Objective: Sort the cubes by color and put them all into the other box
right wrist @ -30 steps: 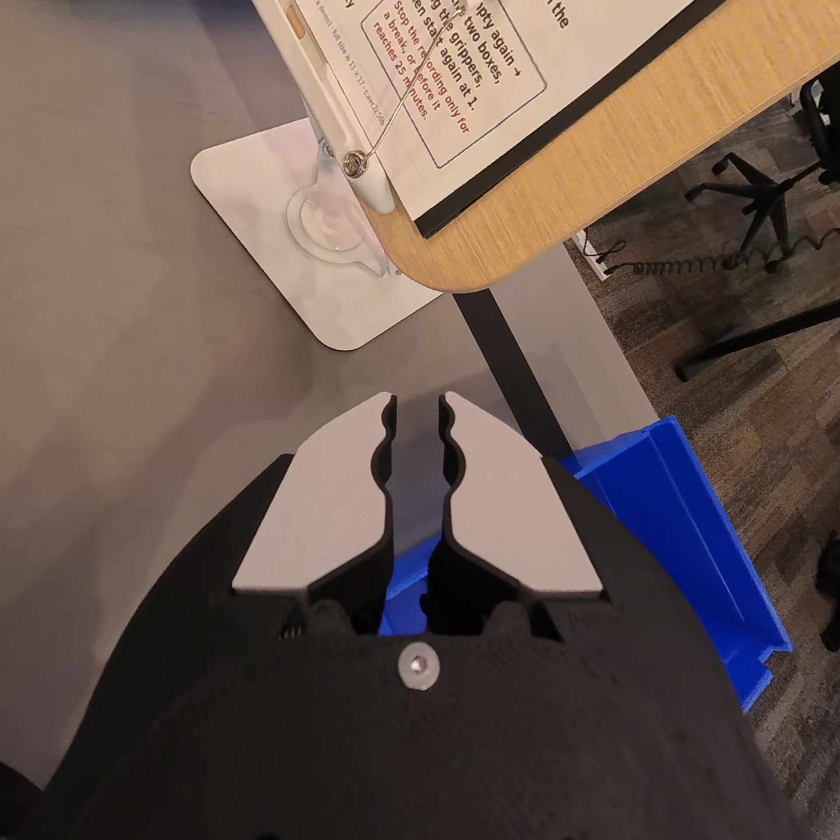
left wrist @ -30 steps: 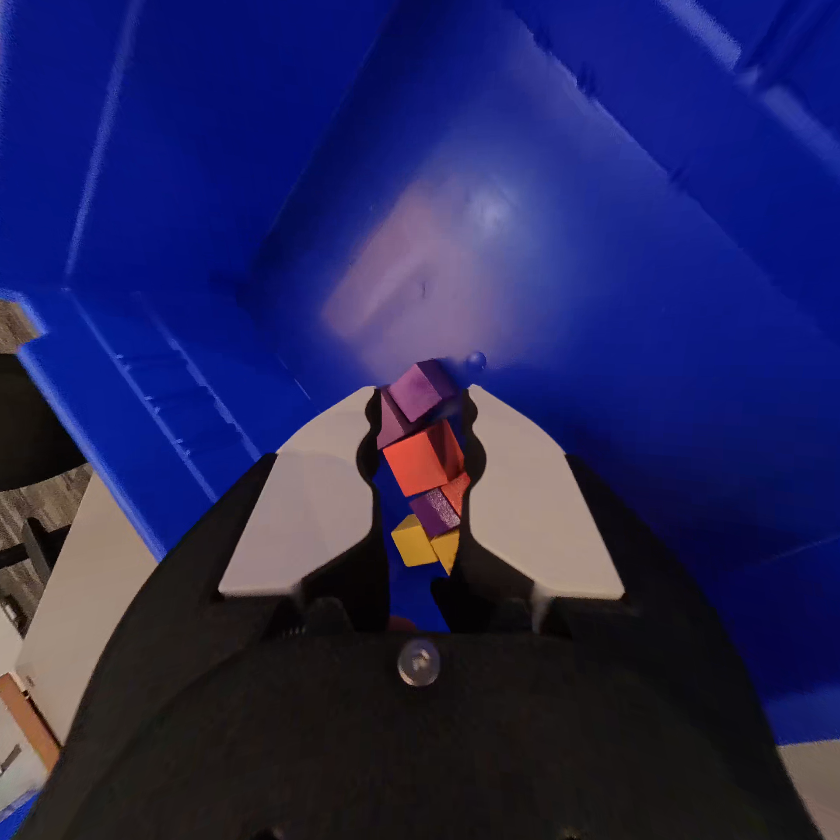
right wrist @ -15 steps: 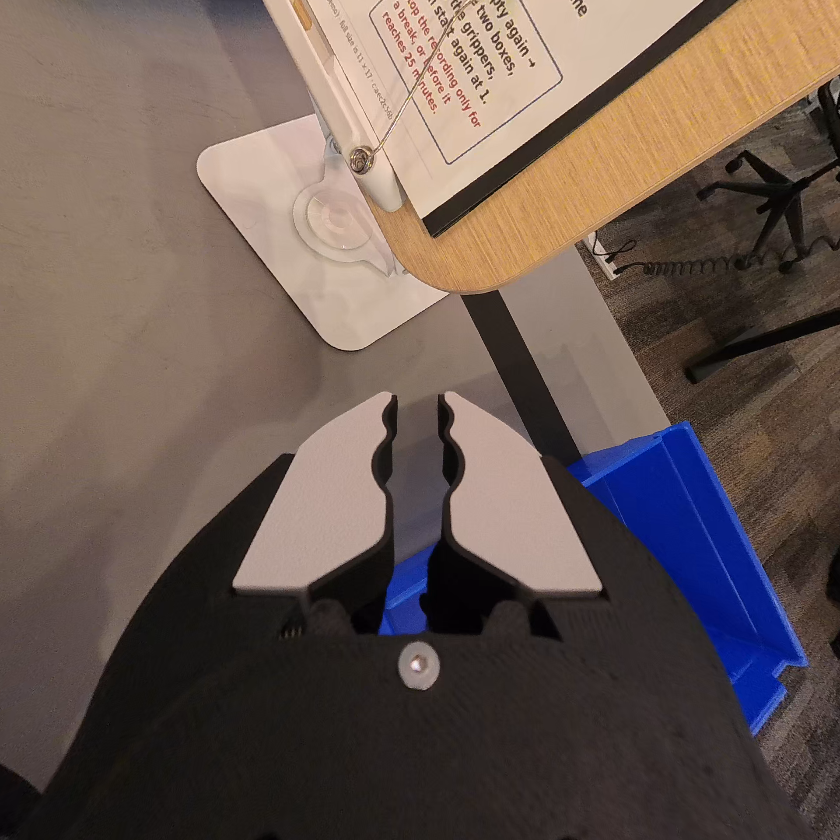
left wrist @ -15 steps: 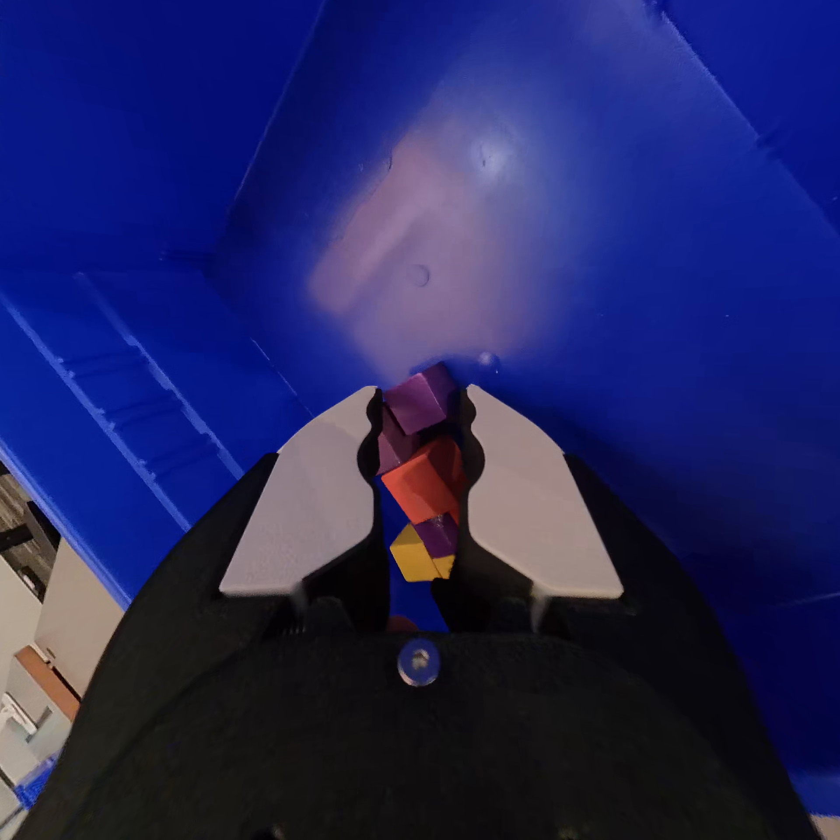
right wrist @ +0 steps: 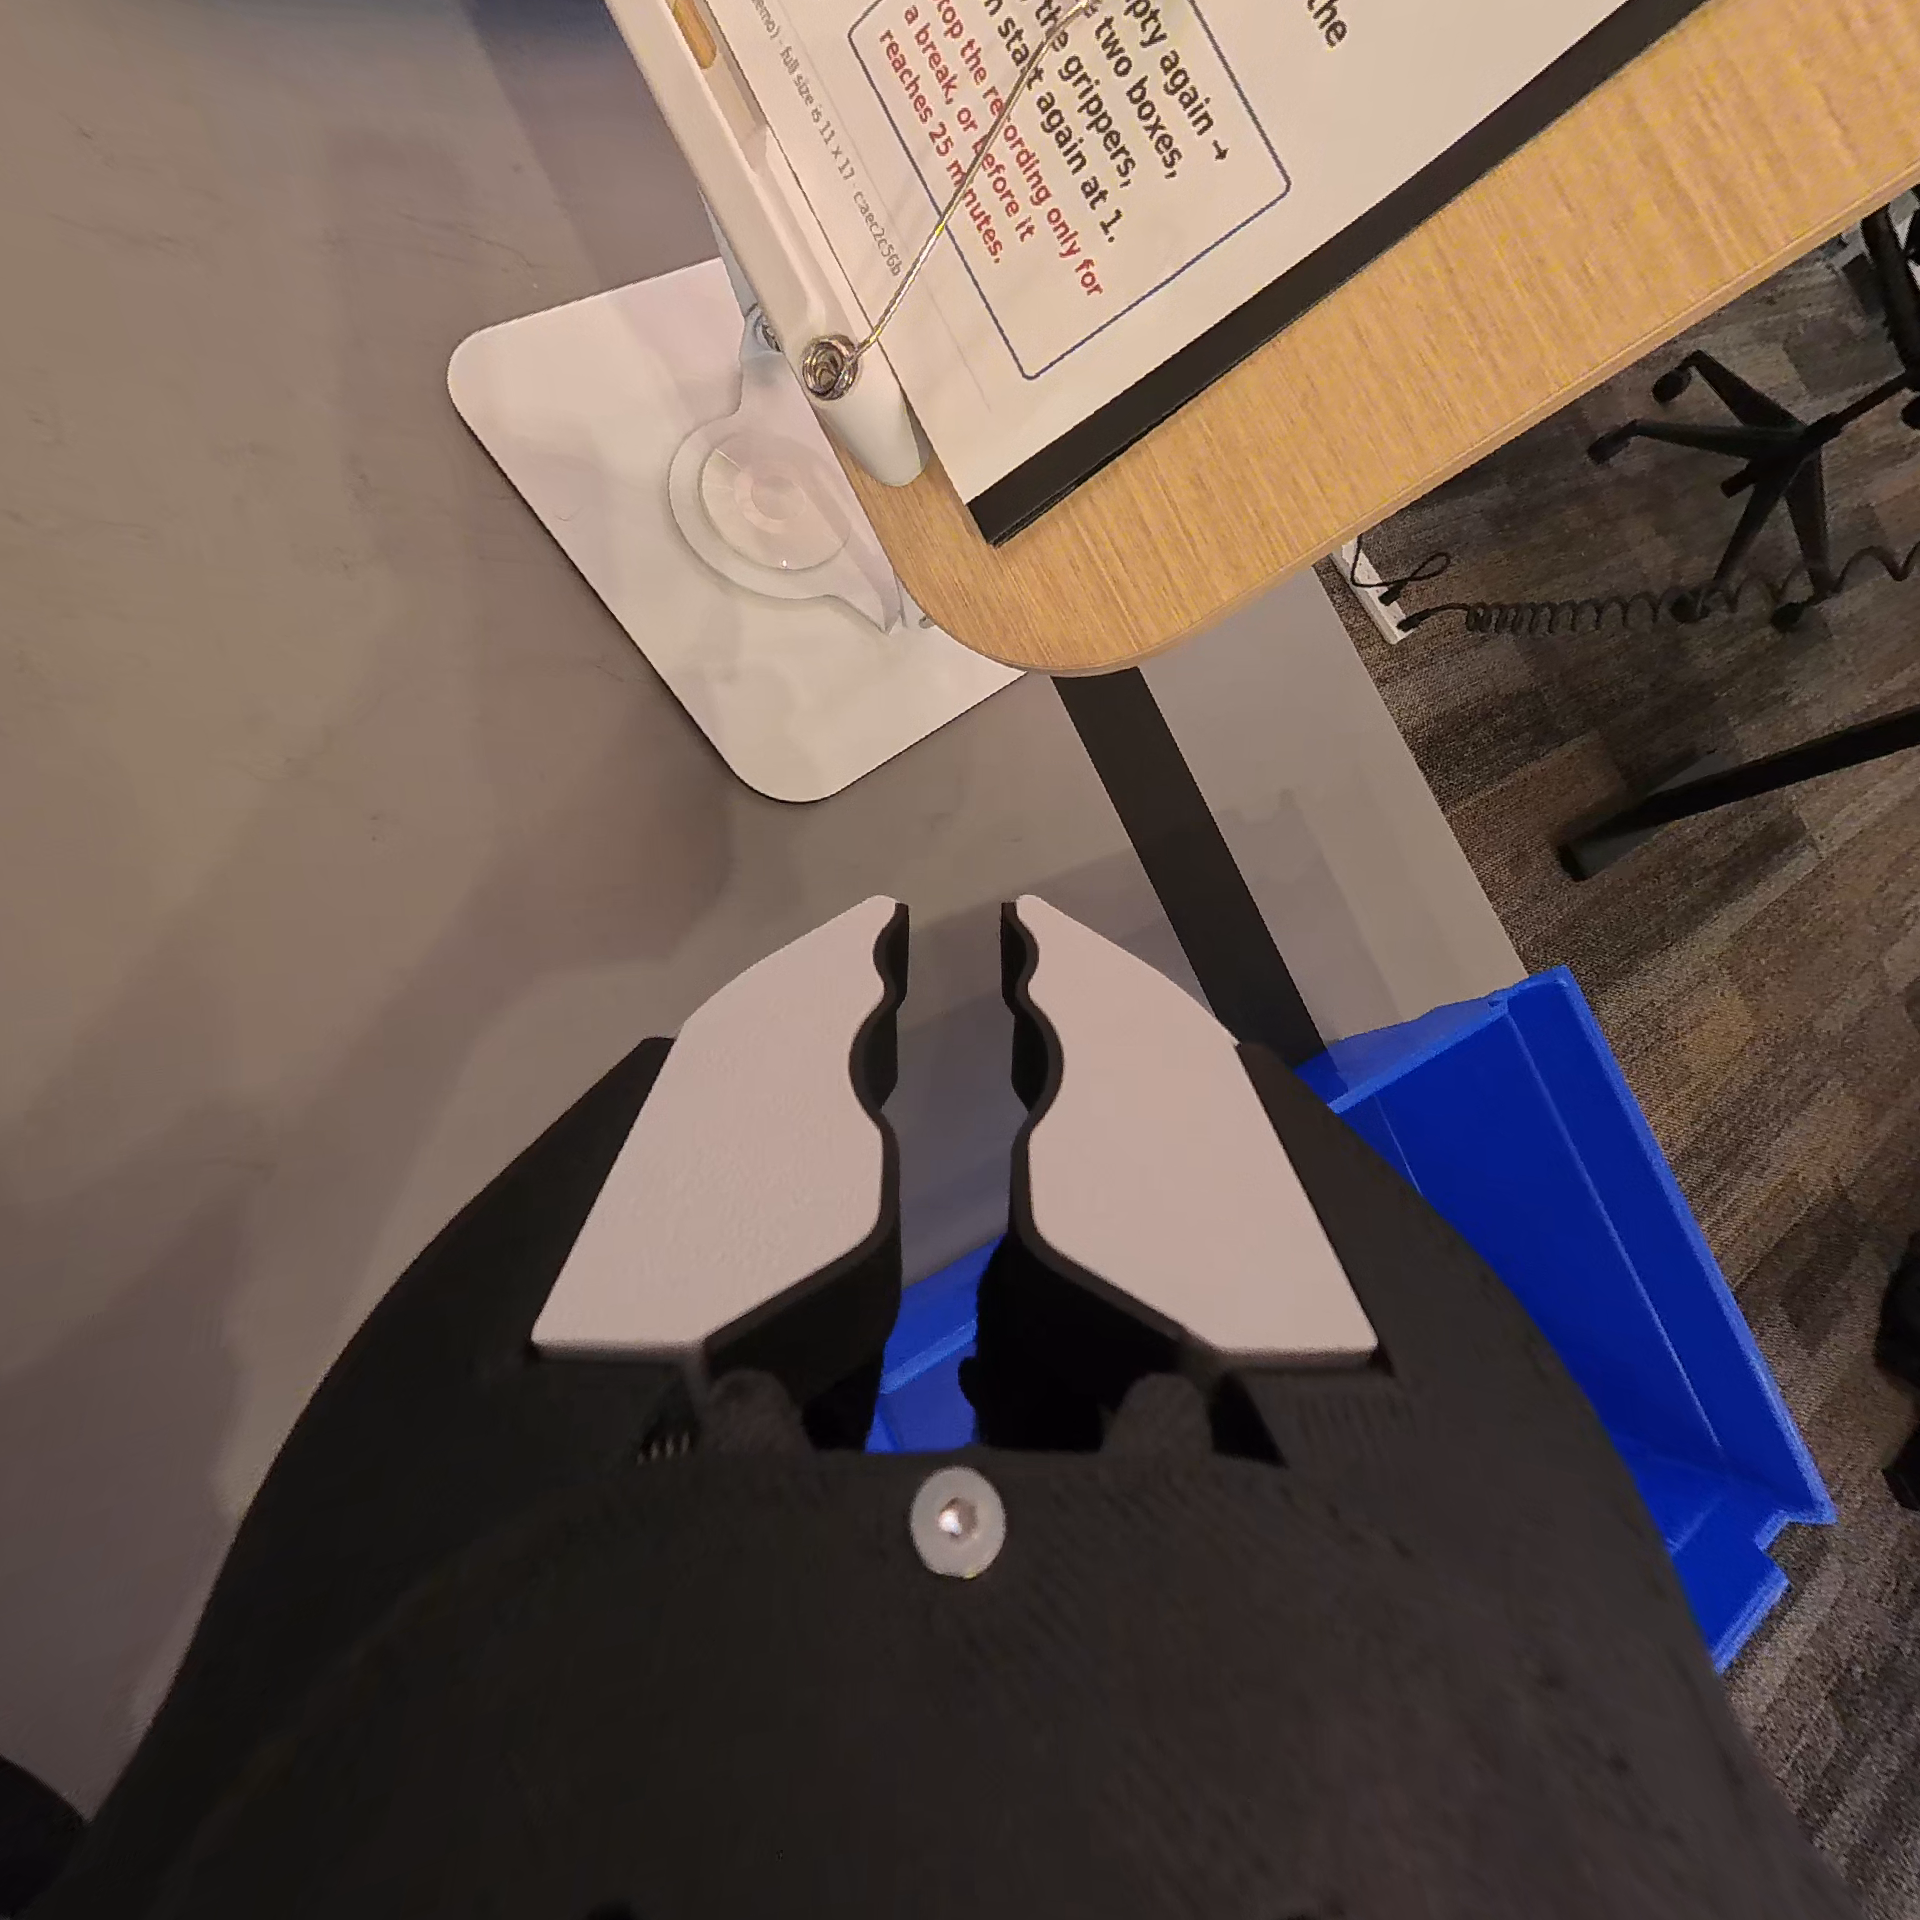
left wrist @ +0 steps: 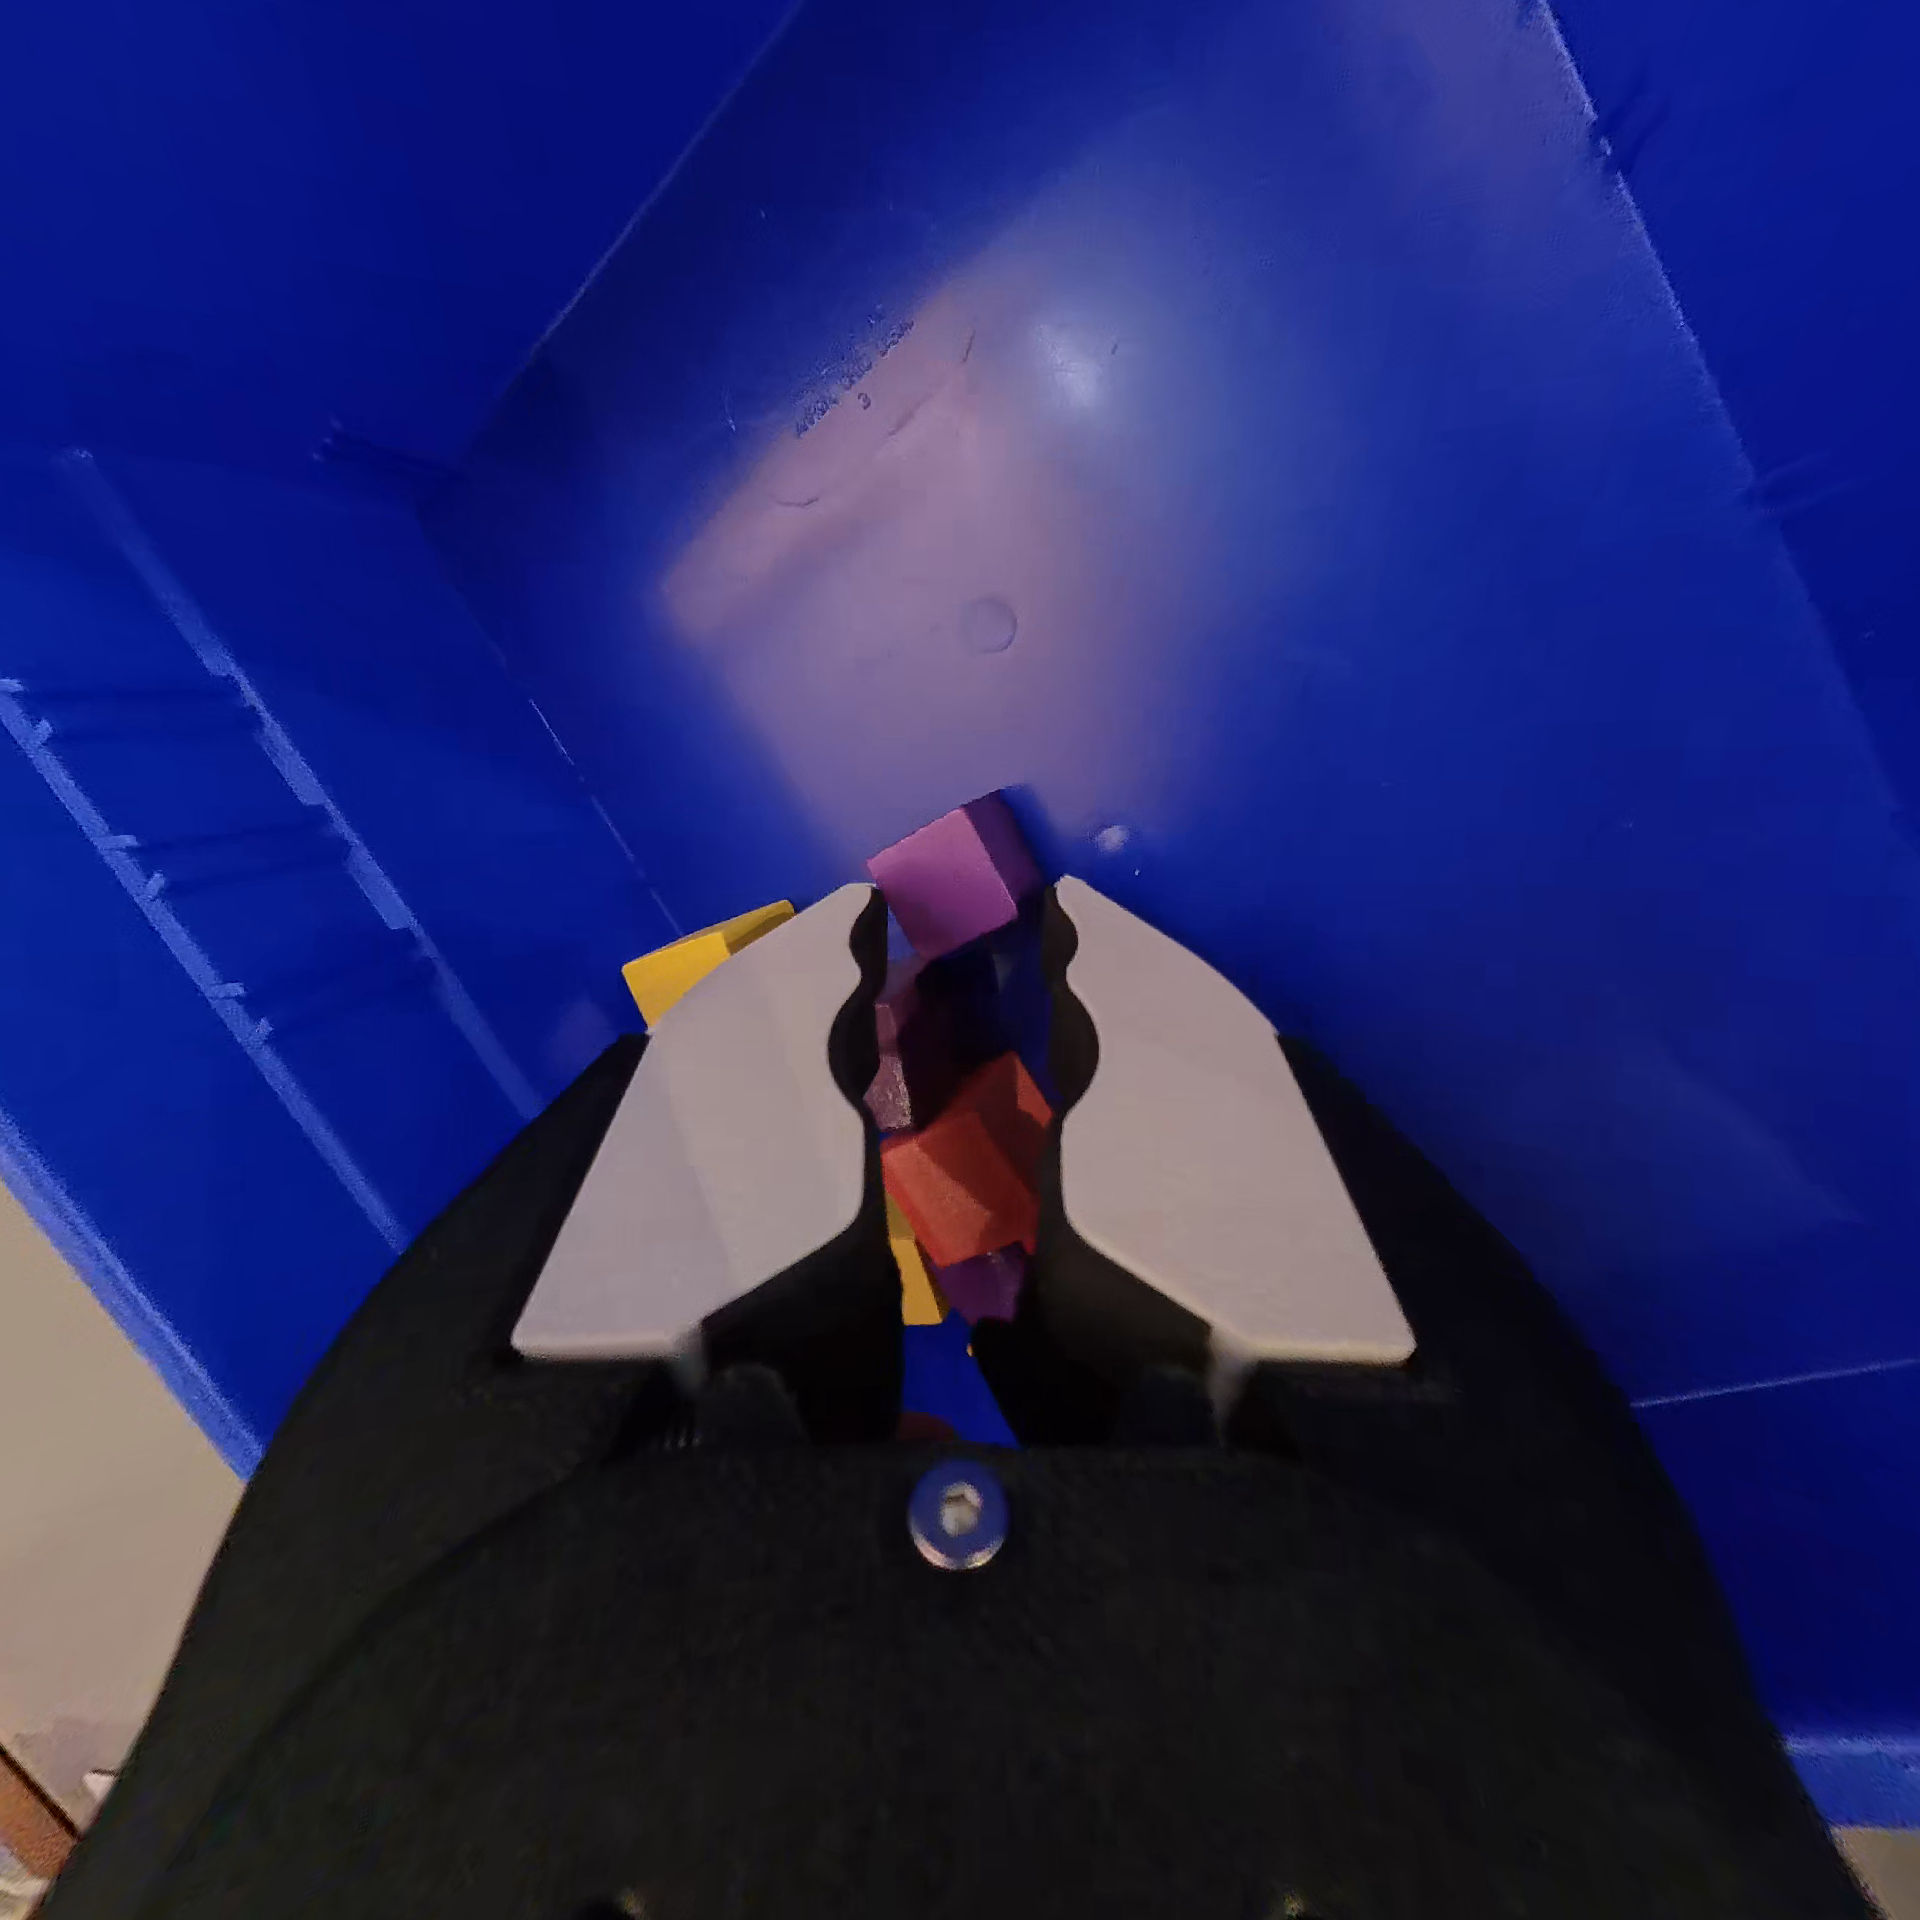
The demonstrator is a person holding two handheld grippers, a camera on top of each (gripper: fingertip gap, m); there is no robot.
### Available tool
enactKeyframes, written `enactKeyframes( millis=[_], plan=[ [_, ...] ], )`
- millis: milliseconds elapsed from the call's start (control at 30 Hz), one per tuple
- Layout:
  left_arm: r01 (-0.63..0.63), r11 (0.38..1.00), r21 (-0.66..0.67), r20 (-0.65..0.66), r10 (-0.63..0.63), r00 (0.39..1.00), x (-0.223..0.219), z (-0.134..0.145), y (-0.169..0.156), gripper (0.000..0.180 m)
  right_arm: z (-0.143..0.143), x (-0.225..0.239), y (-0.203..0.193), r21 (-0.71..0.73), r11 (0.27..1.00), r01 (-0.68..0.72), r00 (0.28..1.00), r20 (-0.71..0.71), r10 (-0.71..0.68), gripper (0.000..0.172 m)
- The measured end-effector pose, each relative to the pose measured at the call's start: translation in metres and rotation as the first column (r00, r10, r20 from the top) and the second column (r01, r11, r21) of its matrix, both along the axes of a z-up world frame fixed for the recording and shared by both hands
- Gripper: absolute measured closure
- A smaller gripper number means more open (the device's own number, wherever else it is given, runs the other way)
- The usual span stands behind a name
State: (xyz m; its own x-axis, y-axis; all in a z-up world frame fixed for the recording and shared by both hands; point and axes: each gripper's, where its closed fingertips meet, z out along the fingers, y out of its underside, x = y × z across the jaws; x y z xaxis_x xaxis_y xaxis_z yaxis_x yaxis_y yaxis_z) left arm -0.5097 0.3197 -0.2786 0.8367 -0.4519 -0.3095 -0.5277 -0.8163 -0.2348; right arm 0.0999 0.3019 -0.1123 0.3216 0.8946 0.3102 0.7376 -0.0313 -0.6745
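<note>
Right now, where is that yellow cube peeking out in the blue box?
In the left wrist view the yellow cube lies on the blue box's floor, just left of the left gripper's jaws and partly hidden behind them, near the box's ribbed left wall.

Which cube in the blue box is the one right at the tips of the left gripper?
Look inside the blue box, at the left gripper. The purple cube sits at its tips, brightest and farthest forward; the darker purple, red and yellow cubes lie behind it.
</note>
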Motion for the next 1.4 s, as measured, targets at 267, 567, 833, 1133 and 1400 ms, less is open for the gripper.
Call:
enactKeyframes(
  millis=[267,567,833,1133,1400],
  plan=[
    [0.059,0.998,0.002,0.037,-0.059,0.998,0.011,0.0,-0.001,0.15,0.001,-0.003,-0.003,0.002,1.0,-0.014,1.0,-0.004,0.014,0.155],
    [-0.096,0.995,-0.007,0.125,0.096,0.988,0.009,-0.004,0.003,0.155,0.001,-0.004,-0.004,0.003,1.0,-0.018,1.0,-0.002,0.018,0.155],
    [-0.047,0.993,0.11,0.177,0.027,0.984,0.019,0.028,0.01,0.158,0.011,-0.014,-0.012,0.029,0.998,-0.06,0.997,-0.037,0.061,0.153],
    [0.179,0.802,0.569,0.318,-0.416,0.852,0.134,0.202,-0.019,0.158,0.078,-0.071,-0.066,0.221,0.94,-0.261,0.9,-0.297,0.319,0.146],
    [0.464,0.401,0.79,0.188,-0.878,0.44,0.329,0.279,-0.105,0.158,0.115,-0.13,-0.111,0.274,0.904,-0.329,0.69,-0.583,0.428,0.142]
  ],
)
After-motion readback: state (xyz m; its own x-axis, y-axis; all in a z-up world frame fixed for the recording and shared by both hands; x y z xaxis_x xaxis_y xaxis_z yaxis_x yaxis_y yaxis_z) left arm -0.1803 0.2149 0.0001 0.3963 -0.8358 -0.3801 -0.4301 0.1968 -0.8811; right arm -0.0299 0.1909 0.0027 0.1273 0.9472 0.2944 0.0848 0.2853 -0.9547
